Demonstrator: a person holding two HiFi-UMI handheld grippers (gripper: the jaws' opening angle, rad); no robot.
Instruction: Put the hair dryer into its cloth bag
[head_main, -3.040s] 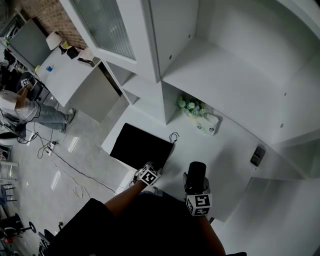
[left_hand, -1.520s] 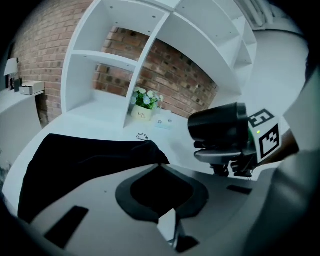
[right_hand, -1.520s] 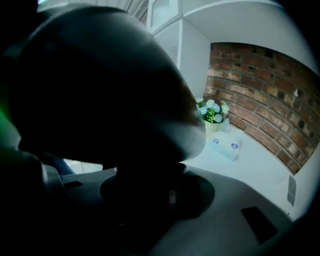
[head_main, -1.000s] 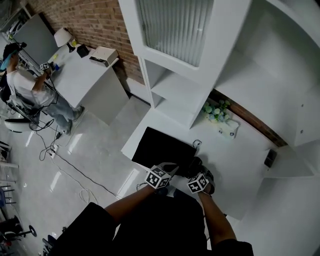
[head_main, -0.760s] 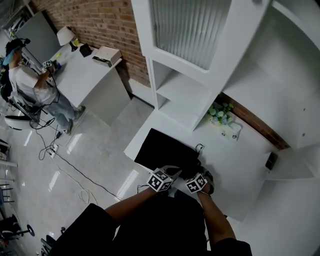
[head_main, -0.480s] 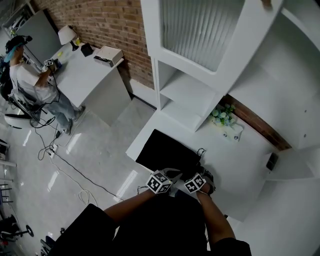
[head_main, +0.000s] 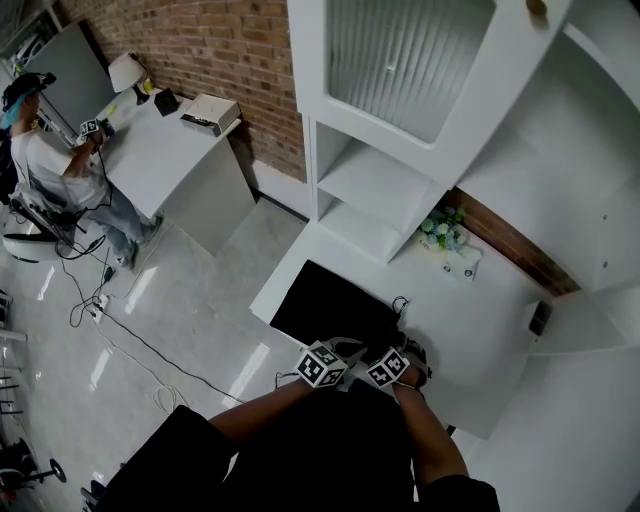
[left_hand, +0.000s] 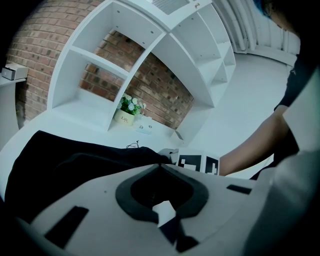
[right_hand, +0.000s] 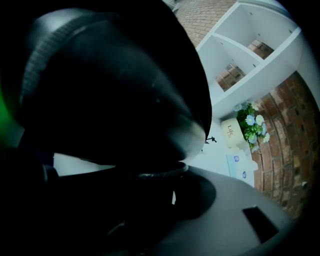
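Note:
The black cloth bag (head_main: 335, 308) lies flat on the white table (head_main: 470, 340). My left gripper (head_main: 343, 347) is at the bag's near right corner, shut on the edge of the cloth. In the left gripper view the black fabric (left_hand: 75, 162) rises to the closed jaw tips (left_hand: 161, 163). My right gripper (head_main: 400, 352) sits right beside it, shut on the black hair dryer (head_main: 393, 338). The dryer's body (right_hand: 110, 85) fills most of the right gripper view. Its end is by the bag's edge; whether it is inside the bag is hidden.
A pot of flowers (head_main: 438, 227) and a small white box (head_main: 466, 262) stand at the table's back under the white shelf unit (head_main: 380, 190). A small dark device (head_main: 540, 318) lies at the right. The table edge drops to the floor at the left, where a person (head_main: 55, 160) works at a desk.
Since three seconds ago my right gripper has carried the dryer left to the bag's edge, next to the left gripper. Over the last half second both grippers keep still.

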